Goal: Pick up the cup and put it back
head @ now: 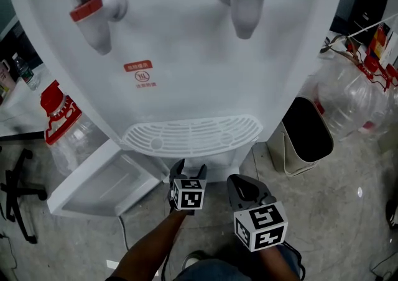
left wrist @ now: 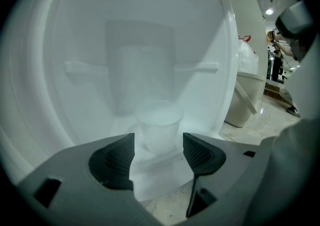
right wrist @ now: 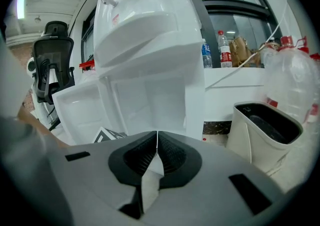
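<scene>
A translucent plastic cup (left wrist: 159, 129) stands upright inside the white water dispenser's lower cabinet (left wrist: 125, 55). It sits just beyond my left gripper (left wrist: 159, 157), whose jaws stand open on either side of it without touching it. From the head view the cup is hidden under the drip tray (head: 191, 135). There my left gripper (head: 188, 168) points into the cabinet opening. My right gripper (head: 239, 181) hangs just to its right, outside the dispenser. In its own view the right gripper (right wrist: 157, 142) is shut with nothing between the jaws.
The cabinet door (head: 102, 180) lies swung open at the lower left. A beige bin with a black liner (head: 305, 137) stands right of the dispenser, with large empty water bottles (head: 354, 99) behind it. Another red-capped bottle (head: 65, 127) and a chair base (head: 18, 193) are at the left.
</scene>
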Demonstrator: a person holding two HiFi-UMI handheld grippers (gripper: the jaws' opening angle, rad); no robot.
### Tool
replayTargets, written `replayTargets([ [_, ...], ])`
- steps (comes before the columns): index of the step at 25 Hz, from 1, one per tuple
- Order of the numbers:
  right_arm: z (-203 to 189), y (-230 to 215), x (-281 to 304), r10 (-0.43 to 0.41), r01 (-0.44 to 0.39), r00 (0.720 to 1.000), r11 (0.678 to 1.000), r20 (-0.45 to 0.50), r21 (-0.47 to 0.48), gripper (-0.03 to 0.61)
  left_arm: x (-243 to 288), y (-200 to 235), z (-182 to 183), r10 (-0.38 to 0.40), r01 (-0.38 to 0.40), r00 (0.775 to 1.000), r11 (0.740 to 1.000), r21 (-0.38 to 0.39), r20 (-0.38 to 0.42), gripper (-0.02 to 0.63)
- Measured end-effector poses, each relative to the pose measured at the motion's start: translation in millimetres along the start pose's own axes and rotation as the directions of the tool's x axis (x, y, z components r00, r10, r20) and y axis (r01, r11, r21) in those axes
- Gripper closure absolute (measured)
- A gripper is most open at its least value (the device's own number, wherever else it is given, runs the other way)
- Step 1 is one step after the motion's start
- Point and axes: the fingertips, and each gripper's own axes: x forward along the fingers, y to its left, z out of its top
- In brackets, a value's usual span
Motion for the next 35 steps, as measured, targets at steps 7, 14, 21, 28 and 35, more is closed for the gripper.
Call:
replayTargets([
  [7, 4.7, 18.9, -3.4, 0.049, -0.049, 0.999, 0.998, 0.004, -0.042, 0.557, -51.0, -12.3, 14.1, -0.008, 0.006, 0.998, 1.0, 0.023, 0.056, 0.325],
  [14, 16.2, 38.6, -6.6, 0.1, -0.098, 0.995, 0.993, 0.021, -0.059, 0.557, -111.8, -18.3, 47.7, -0.005, -0.001, 0.992, 0.999, 0.049, 0.125, 0.385],
  [21, 28.0, 55.1, -28.1, 0.143, -0.139, 0.989, 0.987, 0.039, -0.085, 0.557, -176.4, -26.3, 81.1, -0.012, 0.006, 0.985, 0.999, 0.037, 0.17, 0.436],
  [28, 29.7, 70.0, -36.2, 0.172, -0.168, 0.984, 0.983, 0.042, -0.078, 0.557, -216.9, -39.2, 90.6, -0.06, 0.046, 0.98, 0.996, 0.078, 0.19, 0.514],
  [35, 53.4, 74.3, -54.6, 0.167, -0.167, 0.986, 0.986, -0.017, -0.017, 0.557, -249.5, -43.0, 123.9, -0.062, 0.054, 0.985, 0.997, 0.053, 0.162, 0.578],
])
